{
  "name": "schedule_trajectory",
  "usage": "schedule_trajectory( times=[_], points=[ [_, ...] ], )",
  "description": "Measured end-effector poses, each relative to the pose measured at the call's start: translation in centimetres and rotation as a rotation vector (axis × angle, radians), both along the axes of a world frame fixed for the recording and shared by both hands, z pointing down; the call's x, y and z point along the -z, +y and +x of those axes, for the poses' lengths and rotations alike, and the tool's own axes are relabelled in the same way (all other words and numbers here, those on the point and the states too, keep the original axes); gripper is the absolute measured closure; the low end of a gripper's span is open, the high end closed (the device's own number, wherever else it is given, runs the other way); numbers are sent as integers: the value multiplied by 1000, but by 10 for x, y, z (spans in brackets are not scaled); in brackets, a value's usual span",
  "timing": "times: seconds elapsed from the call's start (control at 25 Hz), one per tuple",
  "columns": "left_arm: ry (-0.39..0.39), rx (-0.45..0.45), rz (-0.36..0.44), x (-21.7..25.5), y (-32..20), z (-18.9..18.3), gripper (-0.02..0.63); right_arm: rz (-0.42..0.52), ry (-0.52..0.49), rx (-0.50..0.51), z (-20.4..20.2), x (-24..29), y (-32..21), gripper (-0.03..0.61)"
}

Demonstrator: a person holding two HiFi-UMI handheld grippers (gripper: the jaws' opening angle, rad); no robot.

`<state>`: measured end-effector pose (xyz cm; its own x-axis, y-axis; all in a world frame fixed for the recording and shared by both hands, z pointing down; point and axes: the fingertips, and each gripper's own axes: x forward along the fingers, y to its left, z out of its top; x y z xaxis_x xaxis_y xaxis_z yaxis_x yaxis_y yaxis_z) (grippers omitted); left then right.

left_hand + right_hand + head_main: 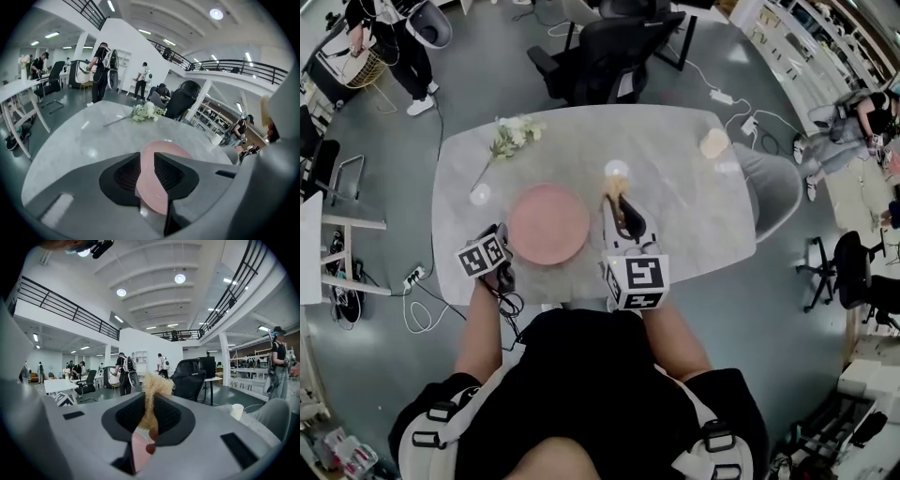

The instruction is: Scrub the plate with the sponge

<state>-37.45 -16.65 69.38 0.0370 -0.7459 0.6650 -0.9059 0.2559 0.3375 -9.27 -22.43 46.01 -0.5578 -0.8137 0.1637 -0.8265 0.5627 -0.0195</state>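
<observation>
Sponge point(157, 383): tan, fuzzy, long axis in line w/ the right gripper point(617, 201), pointing away from the person toward the far edge of the surface point(675, 216). Its frayed end sticks out past the fingertips. It sits just beside the right rim of the plate point(548, 223); can't tell if it touches.

Plate: round, pink, approx. centre of the surface, nearer the person's side.

Surface is pale grey, marble-look, rounded corners. A flower sprig point(514, 136) lies at far left, a pale cup point(713, 142) at far right, both well apart from the plate. Black office chair point(609, 52) at the far side. Room: big open-plan hall, grey floor, mezzanine w/ black railing point(243, 65), several people standing in the bkgd.

Left gripper point(146, 164): fingers pressed onto the plate's near-left rim, pinching it. Right gripper's fingers pinch the sponge. Both bare forearms reach fwd from the body, left toward the plate's edge, right alongside it.
</observation>
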Motion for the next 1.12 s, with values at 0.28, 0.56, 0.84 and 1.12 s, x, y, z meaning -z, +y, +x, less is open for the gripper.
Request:
schedule_trajectory(
  times=[0.28,0.56,0.84,1.12],
  points=[
    [94,-16,-153,-66,10,5,517,10,25,-67,14,0,4,523],
    [132,-54,-238,-100,10,19,517,-9,41,-130,34,-7,6,522],
    [218,29,-242,-102,9,27,595,-16,46,-145,46,-12,9,523],
    [216,-70,-162,-67,-4,63,584,-43,-8,-132,54,-11,2,523]
  ],
)
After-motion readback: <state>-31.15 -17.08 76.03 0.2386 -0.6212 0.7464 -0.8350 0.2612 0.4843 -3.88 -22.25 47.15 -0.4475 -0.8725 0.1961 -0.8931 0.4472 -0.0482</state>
